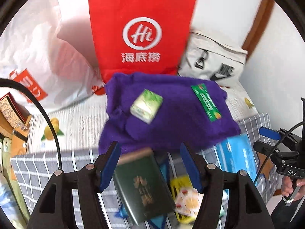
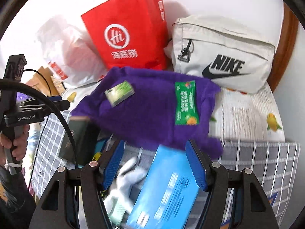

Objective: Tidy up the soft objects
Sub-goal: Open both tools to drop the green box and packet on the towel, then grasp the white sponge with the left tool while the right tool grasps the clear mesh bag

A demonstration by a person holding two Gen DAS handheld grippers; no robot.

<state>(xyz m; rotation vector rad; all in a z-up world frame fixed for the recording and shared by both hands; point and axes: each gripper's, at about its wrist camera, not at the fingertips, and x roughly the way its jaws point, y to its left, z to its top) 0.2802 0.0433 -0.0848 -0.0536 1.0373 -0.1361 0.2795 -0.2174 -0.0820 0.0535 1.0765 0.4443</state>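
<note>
Purple knitted cloth (image 1: pixel 167 114) spread mid-bed, far edge against upright red paper bag (image 1: pixel 141 32), small green-white tissue pack (image 1: pixel 146 106) and flat green sachet (image 1: pixel 206 102) on top. Left hand-held gripper (image 1: pixel 150 168) and right hand-held gripper (image 2: pixel 155 166) both parted, empty, above loose boxes at near edge. Risk: lifting cloth likely to tip both packets off.

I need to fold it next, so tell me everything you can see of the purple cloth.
The purple cloth looks like a soft, fuzzy knit, deep violet, lying rumpled and roughly spread on the bed. A small green-and-white packet and a long green packet rest on top. Its far edge meets the red bag; its near edge overlaps the checked sheet. Neither gripper touches it.
</note>
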